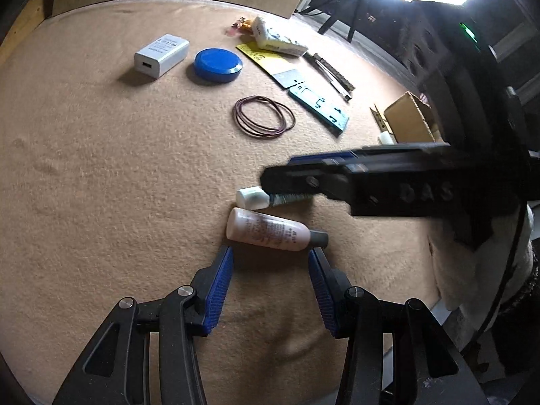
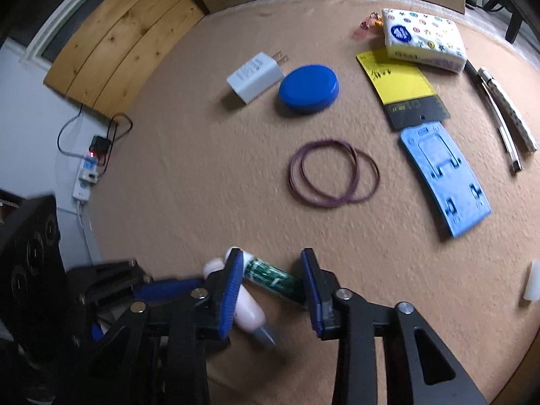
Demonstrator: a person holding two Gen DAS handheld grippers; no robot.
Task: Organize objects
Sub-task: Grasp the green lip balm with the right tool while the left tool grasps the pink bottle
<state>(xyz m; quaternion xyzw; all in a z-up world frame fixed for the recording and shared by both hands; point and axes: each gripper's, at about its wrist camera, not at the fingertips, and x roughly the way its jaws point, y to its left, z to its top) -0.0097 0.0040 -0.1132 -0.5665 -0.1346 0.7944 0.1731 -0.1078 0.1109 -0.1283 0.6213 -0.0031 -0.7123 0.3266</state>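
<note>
Right gripper (image 2: 271,287) straddles the green tube (image 2: 270,275), pads not visibly pressing. Left gripper (image 1: 271,266), jaws released, hovers just short of the pink bottle (image 1: 270,233).

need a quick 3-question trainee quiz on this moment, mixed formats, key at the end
1. Multiple choice: what lies between the fingers of the right gripper? A) white charger B) green tube C) tissue pack
2. True or false: the rubber bands lie on the cloth apart from the blue lid.
3. Fill in: the open left gripper points at the ___ bottle.

Key: 1 B; 2 true; 3 pink
</note>
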